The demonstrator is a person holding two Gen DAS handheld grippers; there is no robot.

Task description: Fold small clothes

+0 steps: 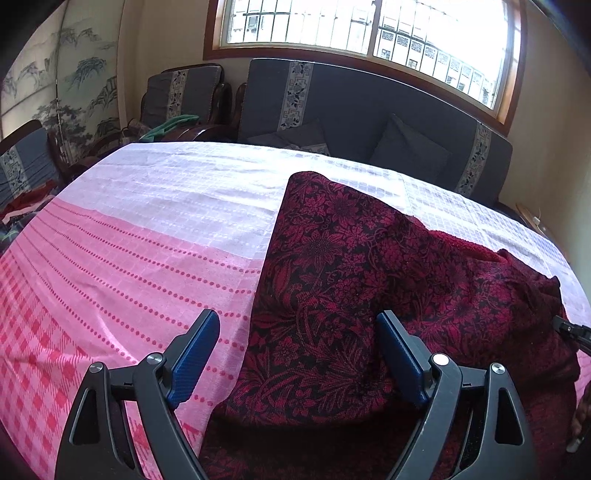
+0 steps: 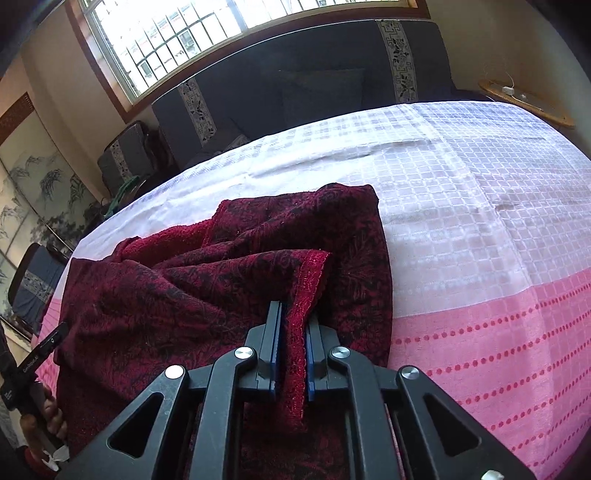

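Note:
A dark red garment with a black floral pattern (image 1: pixel 351 266) lies partly folded on the pink and white cloth-covered table (image 1: pixel 147 229). My left gripper (image 1: pixel 297 328) is open, its blue pads over the garment's near left edge, holding nothing. My right gripper (image 2: pixel 293 321) is shut on a hemmed edge of the garment (image 2: pixel 221 288) and holds that edge a little above the rest of it. In the right wrist view the left gripper's handle (image 2: pixel 40 354) shows at the far left. In the left wrist view the right gripper's tip (image 1: pixel 572 330) shows at the right edge.
A dark sofa with cushions (image 1: pixel 369 110) stands behind the table under a window (image 1: pixel 369 29). Dark armchairs (image 1: pixel 184 96) stand at the left, and a painted screen (image 1: pixel 55 81) is by the wall. A small wooden side table (image 2: pixel 524 99) is at the far right.

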